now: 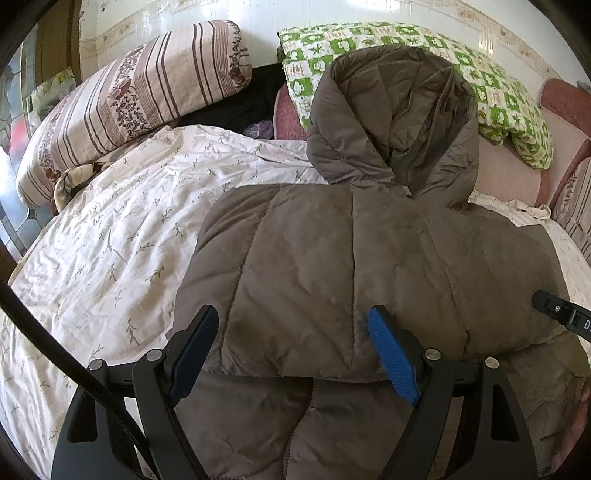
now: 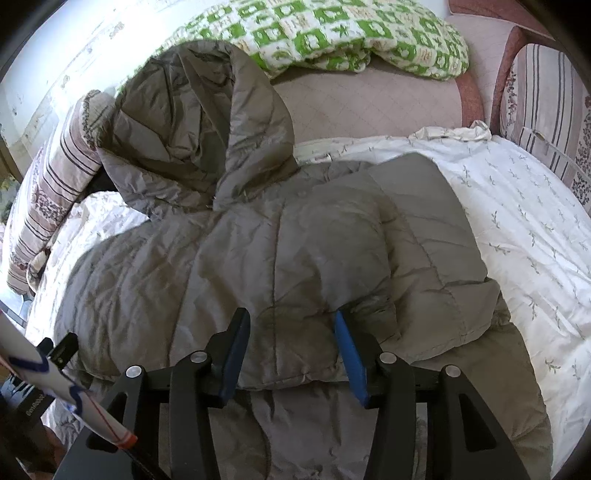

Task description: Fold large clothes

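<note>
- A grey-brown quilted puffer jacket with a hood [image 1: 351, 258] lies across a bed covered in a white leaf-print quilt [image 1: 110, 240], its padded body folded over itself so a doubled edge faces the near edge of the bed
- The left gripper [image 1: 291, 354] stands wide, its blue pads either side of that folded edge and pressing on nothing that shows
- The right gripper [image 2: 291, 354] stands about half open over the same fold, further toward the bed's right side; the fabric bulges up between the fingers, and the pads do not appear to clamp it
- The hood [image 2: 199, 122] stays puffed and upright toward the head of the bed, next to a green-and-white patterned quilt [image 2: 332, 33] and a long striped floral bolster [image 1: 129, 103]
- Judged from the scene, the fold is laid and the hands are letting go or resetting; a tidy result likely calls for pressing the air out of the padding, keeping both layers' edges lined up, and tucking the hood flat before the next fold
- The slick, springy shell looks prone to sliding open, so an even grip through both layers should serve best
</note>
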Demonstrator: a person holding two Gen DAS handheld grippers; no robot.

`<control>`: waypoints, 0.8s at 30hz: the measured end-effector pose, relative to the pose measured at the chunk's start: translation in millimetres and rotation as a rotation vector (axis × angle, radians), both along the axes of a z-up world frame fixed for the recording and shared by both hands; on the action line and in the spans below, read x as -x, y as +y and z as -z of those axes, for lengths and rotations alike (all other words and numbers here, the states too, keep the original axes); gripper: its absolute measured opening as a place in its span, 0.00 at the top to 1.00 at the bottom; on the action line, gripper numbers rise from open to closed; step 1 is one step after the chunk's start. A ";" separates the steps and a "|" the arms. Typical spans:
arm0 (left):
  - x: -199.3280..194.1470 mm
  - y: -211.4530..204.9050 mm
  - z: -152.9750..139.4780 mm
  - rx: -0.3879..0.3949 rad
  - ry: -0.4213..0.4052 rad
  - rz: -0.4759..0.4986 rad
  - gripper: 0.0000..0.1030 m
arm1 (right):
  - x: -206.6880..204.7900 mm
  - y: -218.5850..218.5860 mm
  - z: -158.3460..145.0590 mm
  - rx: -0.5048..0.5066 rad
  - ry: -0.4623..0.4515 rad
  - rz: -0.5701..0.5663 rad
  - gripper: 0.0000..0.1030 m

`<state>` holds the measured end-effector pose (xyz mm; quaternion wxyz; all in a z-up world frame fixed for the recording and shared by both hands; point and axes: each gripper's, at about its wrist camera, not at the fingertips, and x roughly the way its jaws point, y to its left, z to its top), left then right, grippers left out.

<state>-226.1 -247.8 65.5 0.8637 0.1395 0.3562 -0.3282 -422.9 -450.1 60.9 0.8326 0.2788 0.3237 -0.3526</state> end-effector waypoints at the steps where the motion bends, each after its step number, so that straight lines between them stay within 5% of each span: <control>1: 0.4 0.1 -0.4 0.002 -0.002 -0.001 0.20 | 1.5 0.6 -2.9 0.008 -0.010 0.004 0.50; 24: 3.6 -4.2 4.4 -0.025 0.013 0.020 0.20 | 1.7 -6.5 8.2 -0.018 0.007 0.019 0.49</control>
